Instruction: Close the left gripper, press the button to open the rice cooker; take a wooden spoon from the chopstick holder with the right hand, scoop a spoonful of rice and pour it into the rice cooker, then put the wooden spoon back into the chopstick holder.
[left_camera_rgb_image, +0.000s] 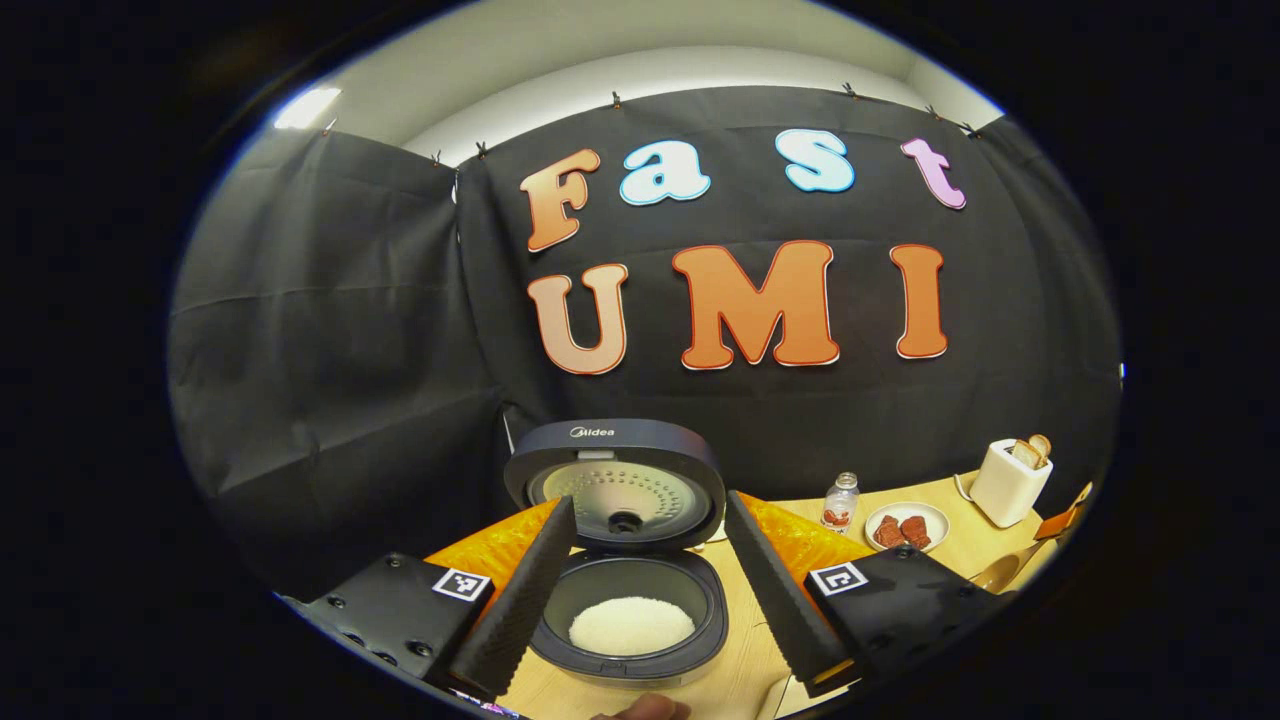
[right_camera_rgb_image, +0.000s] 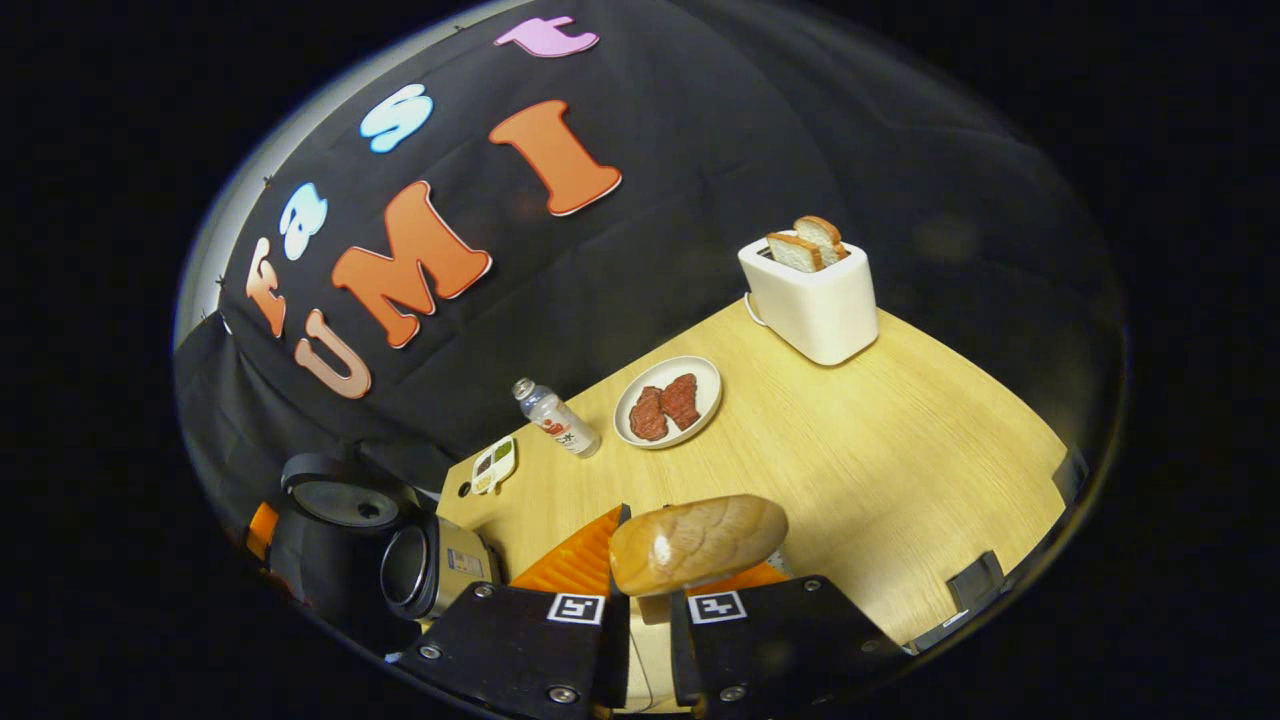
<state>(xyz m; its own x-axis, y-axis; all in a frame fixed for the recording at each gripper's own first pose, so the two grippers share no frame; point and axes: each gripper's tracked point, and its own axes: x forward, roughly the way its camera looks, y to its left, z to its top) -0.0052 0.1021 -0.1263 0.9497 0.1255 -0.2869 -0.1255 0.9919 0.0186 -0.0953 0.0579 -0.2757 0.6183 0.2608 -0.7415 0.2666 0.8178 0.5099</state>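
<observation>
The rice cooker (left_camera_rgb_image: 628, 560) stands open on the pale wood-grain table (right_camera_rgb_image: 900, 440), its round perforated lid (left_camera_rgb_image: 615, 480) upright and a smooth mound of white rice (left_camera_rgb_image: 631, 625) in the dark pot. The left gripper (left_camera_rgb_image: 650, 590) hangs spread wide before it. The right gripper (right_camera_rgb_image: 640, 590) clamps the wooden spoon (right_camera_rgb_image: 697, 542) (glossy oval bowl showing). Open tabletop lies between the plate (right_camera_rgb_image: 668, 400), the toaster (right_camera_rgb_image: 815, 295) and the table's near edge.

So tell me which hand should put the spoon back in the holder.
Right. The right gripper already grips the wooden spoon in shut jaws. The left gripper hangs open over the rice cooker, its lid up and rice inside. I cannot spot the holder.
</observation>
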